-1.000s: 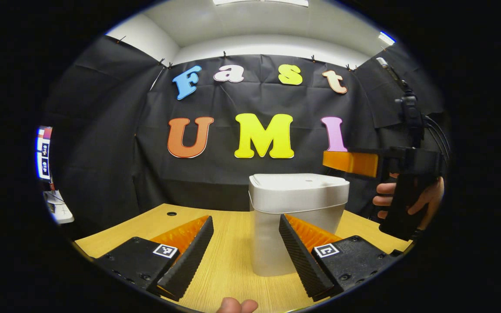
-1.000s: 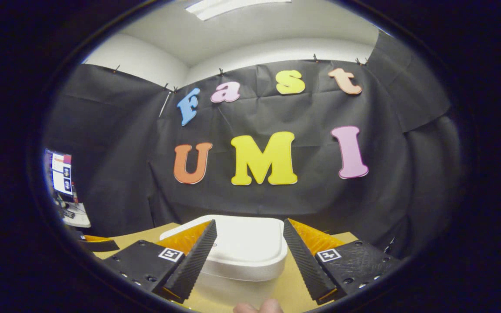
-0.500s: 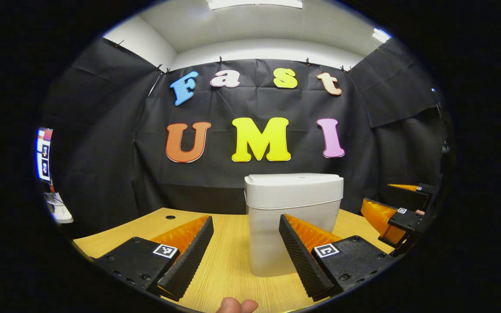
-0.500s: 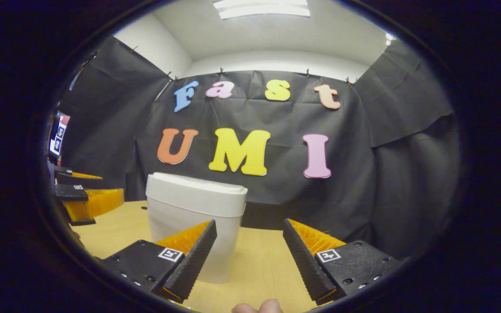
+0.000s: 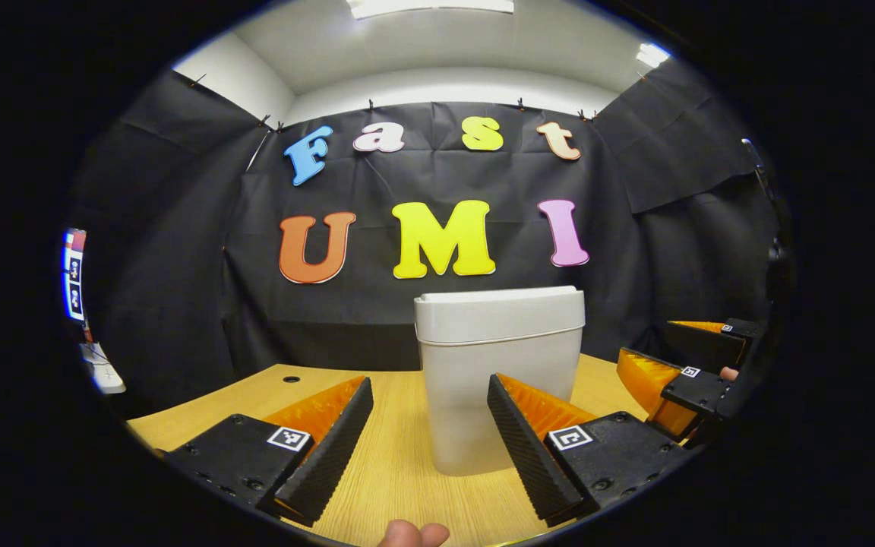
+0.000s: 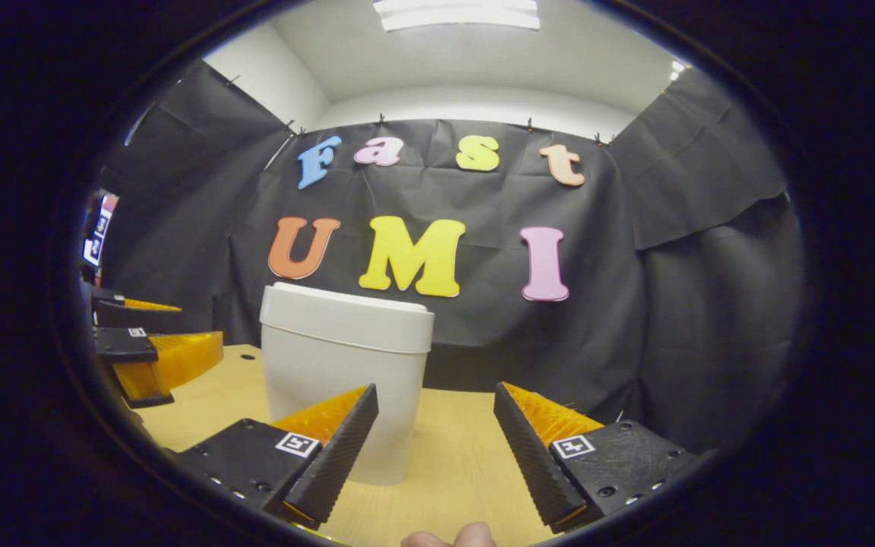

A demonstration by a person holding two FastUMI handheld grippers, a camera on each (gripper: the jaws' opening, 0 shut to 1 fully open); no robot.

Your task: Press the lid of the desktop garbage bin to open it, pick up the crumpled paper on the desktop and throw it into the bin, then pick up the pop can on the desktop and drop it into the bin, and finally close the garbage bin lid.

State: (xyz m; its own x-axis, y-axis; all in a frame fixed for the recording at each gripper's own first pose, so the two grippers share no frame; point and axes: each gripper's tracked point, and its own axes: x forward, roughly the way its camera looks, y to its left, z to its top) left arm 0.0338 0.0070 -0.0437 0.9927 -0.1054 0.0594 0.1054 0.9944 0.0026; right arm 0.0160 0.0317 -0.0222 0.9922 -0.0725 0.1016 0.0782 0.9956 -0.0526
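Note:
A white garbage bin (image 5: 498,372) stands upright on the wooden desk (image 5: 399,463) with its lid down flat. My left gripper (image 5: 430,395) is open just in front of the bin, low over the desk, with nothing between its fingers. In the right gripper view the same bin (image 6: 342,384) sits left of centre, and my right gripper (image 6: 436,403) is open and holds nothing, to the right of the bin. The right gripper (image 5: 680,372) also shows at the right edge of the left gripper view, and the left gripper (image 6: 145,349) at the left edge of the right gripper view.
The black cloth wall hangs close behind the bin. A small round hole (image 5: 291,378) marks the desk at the back left. A lit screen (image 5: 74,273) and a white surface (image 5: 103,372) lie beyond the desk on the far left.
The right gripper has come down from above the bin lid to desk level at the bin's right side. My left gripper has sunk slightly. The lid stays down.

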